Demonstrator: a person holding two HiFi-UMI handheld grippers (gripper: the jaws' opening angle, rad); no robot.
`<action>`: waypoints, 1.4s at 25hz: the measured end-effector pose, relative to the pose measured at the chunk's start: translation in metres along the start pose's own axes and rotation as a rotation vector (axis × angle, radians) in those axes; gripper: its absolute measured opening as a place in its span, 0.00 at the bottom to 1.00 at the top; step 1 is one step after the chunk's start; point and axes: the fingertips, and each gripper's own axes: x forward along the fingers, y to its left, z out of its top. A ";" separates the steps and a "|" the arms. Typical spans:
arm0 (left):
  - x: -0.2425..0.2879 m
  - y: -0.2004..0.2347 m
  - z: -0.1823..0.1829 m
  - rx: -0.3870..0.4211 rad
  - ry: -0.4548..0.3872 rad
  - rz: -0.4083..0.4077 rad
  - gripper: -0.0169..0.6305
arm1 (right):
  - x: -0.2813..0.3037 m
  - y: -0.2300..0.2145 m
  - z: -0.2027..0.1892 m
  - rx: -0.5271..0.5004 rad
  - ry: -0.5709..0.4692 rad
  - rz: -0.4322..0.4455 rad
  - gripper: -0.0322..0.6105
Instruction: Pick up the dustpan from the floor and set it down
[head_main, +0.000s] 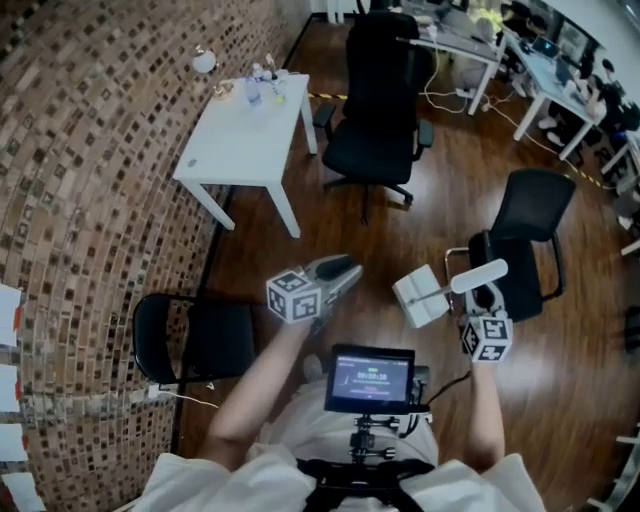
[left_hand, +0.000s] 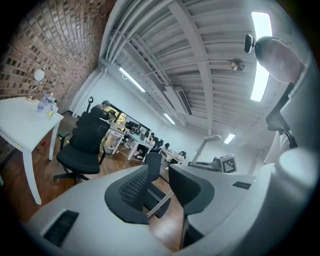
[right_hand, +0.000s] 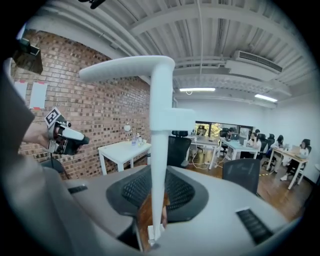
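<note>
Carrying step: the right tool (right_hand: 159, 197) grasps the dustpan (head_main: 422, 296) by its handle, up off the floor (head_main: 420, 220); the left tool (left_hand: 162, 174) is released, empty. Next, probably — lower it flat, then let go.

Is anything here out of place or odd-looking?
Only the white dustpan: it hangs in mid-air, clamped by its handle in the right gripper, well above the wooden floor. Nothing looks spilled, toppled or damaged.
</note>
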 end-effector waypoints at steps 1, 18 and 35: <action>-0.004 0.001 0.003 0.001 -0.001 0.002 0.23 | -0.003 0.002 0.004 0.001 0.003 -0.002 0.21; -0.036 0.052 0.015 0.056 0.005 0.125 0.23 | 0.007 0.029 0.005 0.014 0.014 0.046 0.22; -0.030 0.047 0.008 0.100 0.063 0.146 0.23 | 0.011 0.030 0.011 0.019 -0.012 0.061 0.21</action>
